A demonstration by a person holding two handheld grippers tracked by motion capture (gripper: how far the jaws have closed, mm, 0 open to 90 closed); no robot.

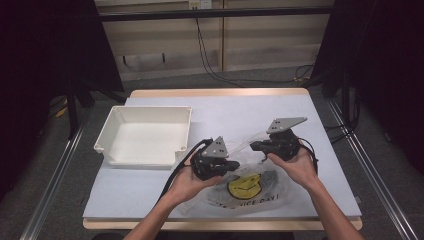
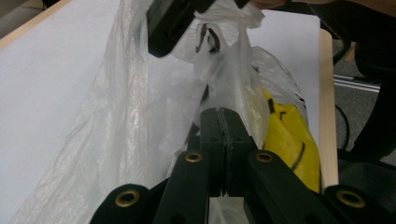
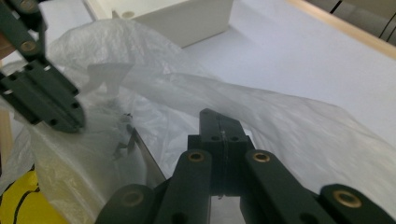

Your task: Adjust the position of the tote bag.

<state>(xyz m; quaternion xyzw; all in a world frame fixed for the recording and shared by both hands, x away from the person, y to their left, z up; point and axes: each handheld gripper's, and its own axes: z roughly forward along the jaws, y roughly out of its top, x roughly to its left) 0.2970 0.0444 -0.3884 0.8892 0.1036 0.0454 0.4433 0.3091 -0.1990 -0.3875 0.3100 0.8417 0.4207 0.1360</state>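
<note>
At the left of the desk [image 1: 300, 107] an open white box [image 1: 145, 135] sits apart from both hands. Just to its right, the left tool [image 1: 235, 164] rests low over the near middle of the desk; seen along its own length, its jaws are pressed together on a fold of the clear plastic bag [image 1: 250, 187]. The bag lies crumpled near the front edge, its yellow smiley print [image 1: 244, 185] facing up between the two hands, and one strip of film is stretched up and to the right. There the right tool [image 1: 254, 146] is held a little higher, jaws likewise clamped on the thin film of the bag.
</note>
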